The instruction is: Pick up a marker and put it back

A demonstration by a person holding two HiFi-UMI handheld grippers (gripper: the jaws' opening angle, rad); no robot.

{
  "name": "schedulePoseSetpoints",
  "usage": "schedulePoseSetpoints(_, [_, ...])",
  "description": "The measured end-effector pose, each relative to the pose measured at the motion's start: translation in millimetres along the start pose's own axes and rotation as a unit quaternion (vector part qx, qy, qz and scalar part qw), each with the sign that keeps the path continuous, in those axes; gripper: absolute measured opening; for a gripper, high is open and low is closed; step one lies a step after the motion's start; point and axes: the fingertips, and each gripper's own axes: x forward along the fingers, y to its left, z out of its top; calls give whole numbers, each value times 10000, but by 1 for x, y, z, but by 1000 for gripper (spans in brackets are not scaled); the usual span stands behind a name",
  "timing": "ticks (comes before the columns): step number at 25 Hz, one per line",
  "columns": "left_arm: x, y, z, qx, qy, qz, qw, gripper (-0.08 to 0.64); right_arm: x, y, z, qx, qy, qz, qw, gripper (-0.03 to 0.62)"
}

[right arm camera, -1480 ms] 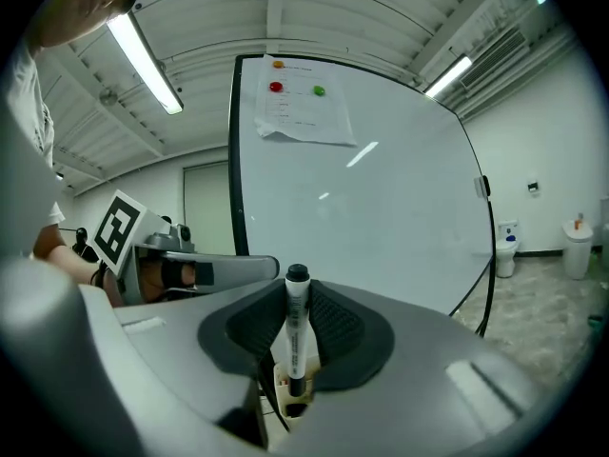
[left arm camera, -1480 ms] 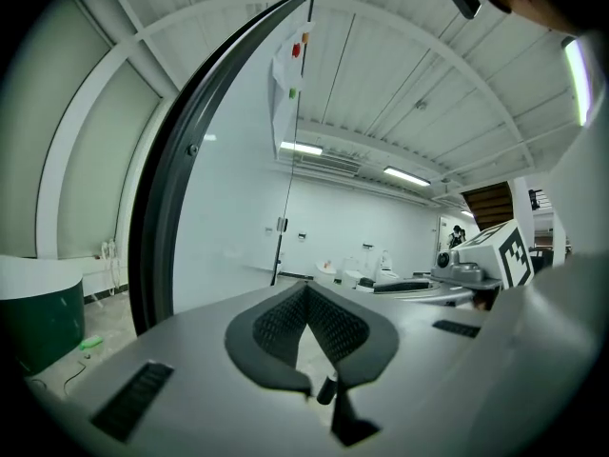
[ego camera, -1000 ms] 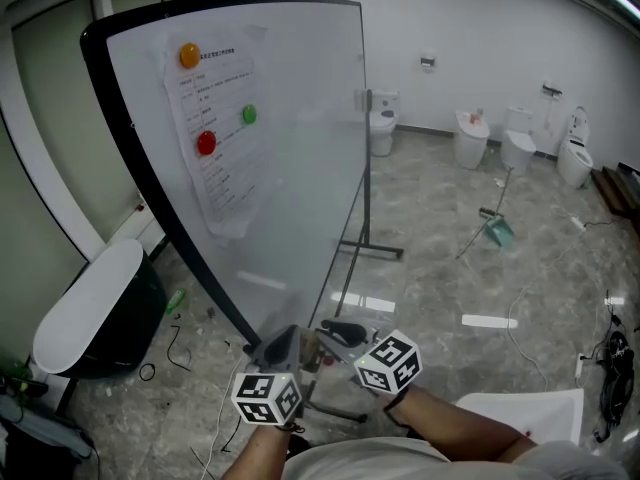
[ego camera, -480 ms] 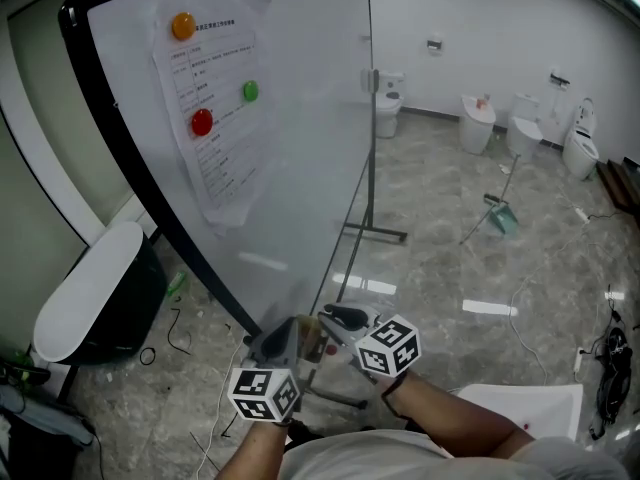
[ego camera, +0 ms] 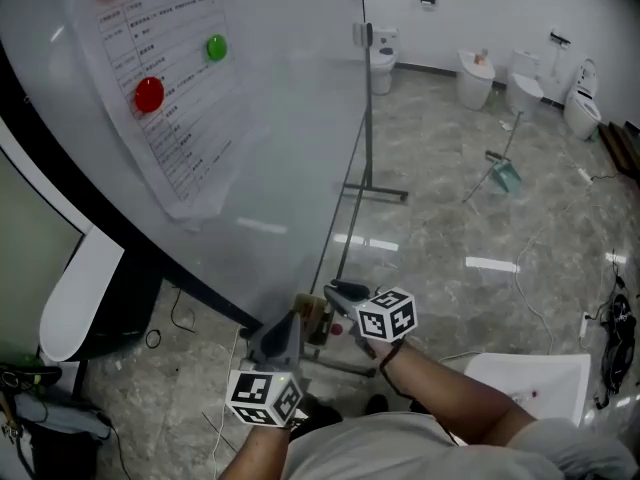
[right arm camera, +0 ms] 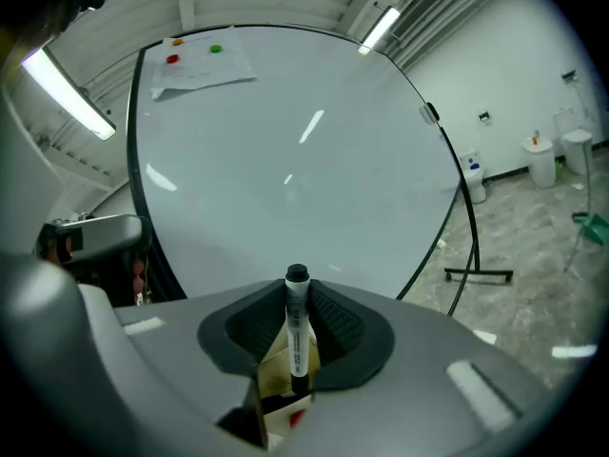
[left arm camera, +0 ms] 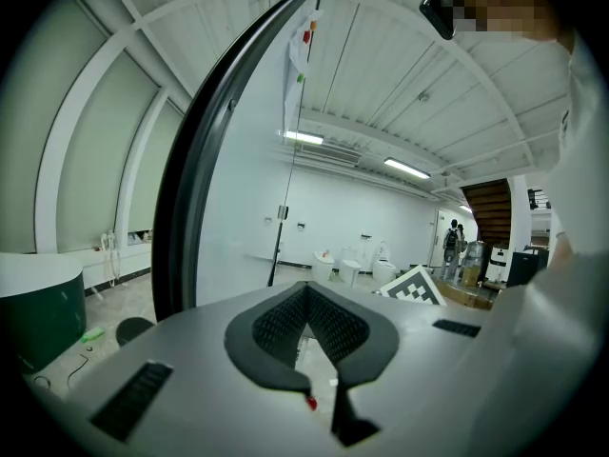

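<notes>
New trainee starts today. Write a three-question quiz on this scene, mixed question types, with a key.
1. True or false: the right gripper is shut on a marker.
2. How many round magnets sit on the whiteboard?
3. The left gripper holds: A a marker, B nothing, C a magnet.
Key: 1 true; 2 three; 3 B.

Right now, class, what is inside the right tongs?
The right tongs clamp a white, black-capped marker. Whatever lies below it is mostly covered by the tongs' body.
</notes>
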Motion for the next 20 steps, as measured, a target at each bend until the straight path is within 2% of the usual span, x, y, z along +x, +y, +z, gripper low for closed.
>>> schedulePoseSetpoints(7, [5, 1, -8, -54, 124, -123, 9998, 2, 22, -25, -33, 563, 261, -63, 9981, 75])
schedulePoseSetpoints(14, [11, 7, -11, -87, 158, -136, 9997, 2, 28, -28, -39, 627, 332, 23, 9975, 81])
schedulePoseSetpoints(17, [12, 5, -11, -76, 144, -147, 9998, 2, 24, -29, -35, 575, 271, 28, 9980, 114])
schedulePoseSetpoints(20, [13, 3, -10, -64, 131, -139, 9998, 2, 18, -31, -26, 467, 203, -33, 9987, 118])
